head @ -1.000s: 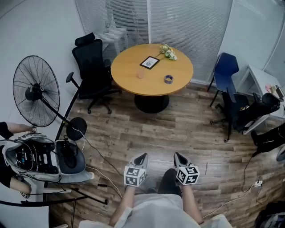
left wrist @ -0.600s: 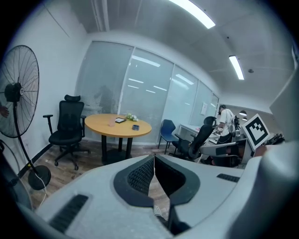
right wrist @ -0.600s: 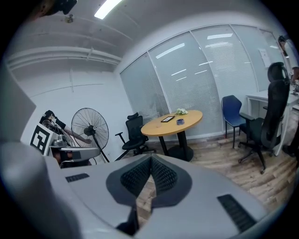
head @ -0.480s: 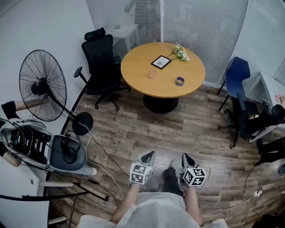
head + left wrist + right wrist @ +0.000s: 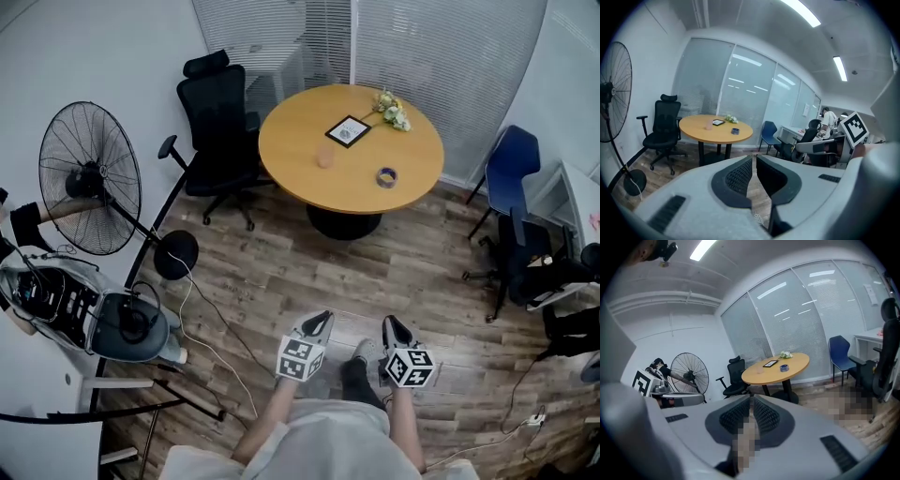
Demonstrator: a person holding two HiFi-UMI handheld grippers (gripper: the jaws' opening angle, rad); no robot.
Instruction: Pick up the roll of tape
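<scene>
The roll of tape (image 5: pixel 386 176) is a small blue ring lying on the right part of the round wooden table (image 5: pixel 291 159), far ahead of me across the floor. It also shows as a small roll of tape (image 5: pixel 735 131) in the left gripper view and as the roll of tape (image 5: pixel 784 367) in the right gripper view. My left gripper (image 5: pixel 325 316) is held low in front of me, shut and empty (image 5: pixel 753 157). My right gripper (image 5: pixel 387 322) is beside it. Its jaws have just been opening to a narrow gap with nothing between them (image 5: pixel 751 398).
On the table are a framed picture (image 5: pixel 348 131), a pink cup (image 5: pixel 324 157) and flowers (image 5: pixel 392 111). A black office chair (image 5: pixel 220 112) stands left of the table, a blue chair (image 5: pixel 514 169) to its right. A standing fan (image 5: pixel 89 178), equipment (image 5: pixel 56 300) and floor cables (image 5: pixel 202 319) are at left.
Both grippers have moved forward together toward the table, which now sits nearer and more central. The fan and the equipment at left have slid back in the head view.
</scene>
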